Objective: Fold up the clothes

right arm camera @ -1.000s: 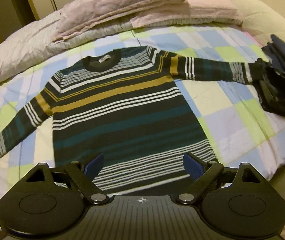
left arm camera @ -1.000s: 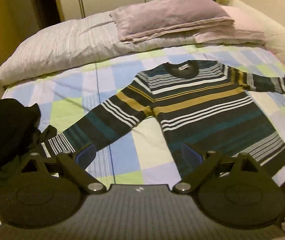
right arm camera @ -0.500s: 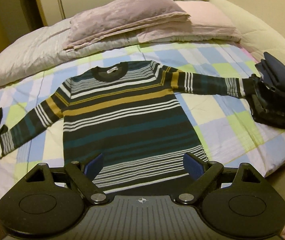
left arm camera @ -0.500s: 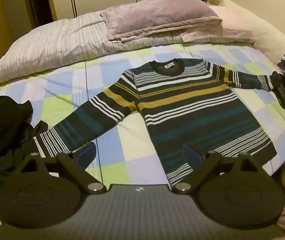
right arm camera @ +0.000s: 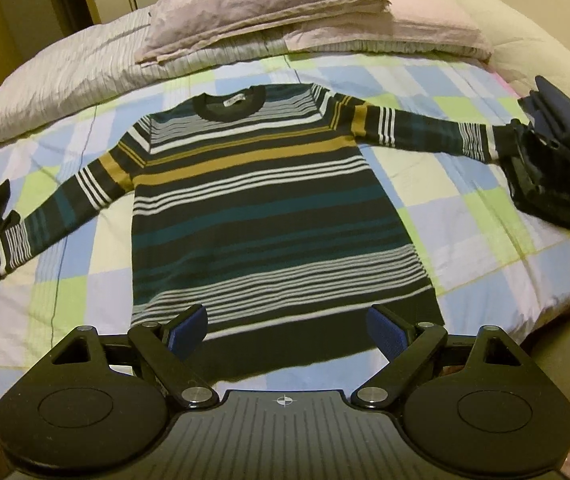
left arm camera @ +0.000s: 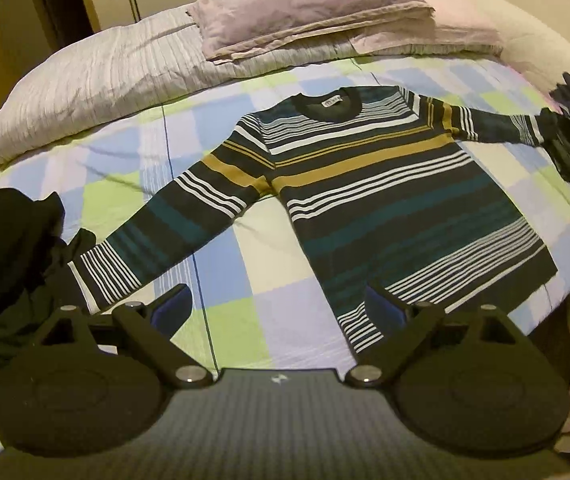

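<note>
Both pairs of my fingers, left gripper (left arm camera: 279, 312) and right gripper (right arm camera: 287, 330), stand apart and empty, drawn back from the striped sweater (right arm camera: 273, 208) lying flat, sleeves outspread, on the bed (right arm camera: 465, 224): folding not begun.

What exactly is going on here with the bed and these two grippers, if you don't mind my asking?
A person holding a gripper in each hand is about to fold a striped sweater laid flat, sleeves spread, on the checked bedsheet. The left gripper and right gripper are both open, holding nothing, near the hem. No fold is made yet. A folded dark stack sits by one cuff, a loose dark pile by the other.
</note>
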A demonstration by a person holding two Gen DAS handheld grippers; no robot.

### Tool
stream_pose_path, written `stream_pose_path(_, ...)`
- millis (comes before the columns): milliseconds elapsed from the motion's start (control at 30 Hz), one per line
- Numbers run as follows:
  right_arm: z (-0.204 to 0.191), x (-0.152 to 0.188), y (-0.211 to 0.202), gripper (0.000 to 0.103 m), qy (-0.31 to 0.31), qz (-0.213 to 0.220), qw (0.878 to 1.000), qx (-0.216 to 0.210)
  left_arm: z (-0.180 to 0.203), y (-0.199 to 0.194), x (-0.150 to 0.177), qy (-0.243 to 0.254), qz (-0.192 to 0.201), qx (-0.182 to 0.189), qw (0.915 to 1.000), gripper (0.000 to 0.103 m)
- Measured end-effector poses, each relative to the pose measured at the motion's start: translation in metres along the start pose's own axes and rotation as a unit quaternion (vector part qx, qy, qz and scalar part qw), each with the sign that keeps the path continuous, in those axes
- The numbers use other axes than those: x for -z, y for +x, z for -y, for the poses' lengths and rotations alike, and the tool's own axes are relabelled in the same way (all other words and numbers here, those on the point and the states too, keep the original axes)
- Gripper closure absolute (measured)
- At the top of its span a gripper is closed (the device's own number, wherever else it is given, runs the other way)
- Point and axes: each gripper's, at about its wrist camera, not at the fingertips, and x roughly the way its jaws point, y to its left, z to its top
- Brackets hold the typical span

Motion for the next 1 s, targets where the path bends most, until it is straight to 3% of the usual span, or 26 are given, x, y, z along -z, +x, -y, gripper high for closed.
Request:
stream_pose_path(367, -0.005, 0.011, 0.02, 0.014, -0.026, -0.041, 0.999, -0.005, 0.002, 0.01, 0.008, -0.016, -0.027, -0.011, 0.9994, 0.012)
stream_pose_path(700, -0.009, 0.018, 0.063, 0.014, -0.078, -0.09, 0.992, -0.048, 0.002, 0.01, 0.017, -0.04, -0.063, -0.044, 0.9962, 0.012)
stream_pose_path(800, -0.017, 0.011, 0.073, 0.014, -0.1, -0.092, 0.989, -0.058, -0.01, 0.007, 0.02, -0.058, -0.065, -0.057, 0.9945, 0.012)
stream_pose_path(1000, -0.051, -0.016, 0.078, 0.014, -0.132, -0.069, 0.986, -0.07, -0.078, 0.015, 0.023, -0.047, -0.052, -0.068, 0.9952, 0.012)
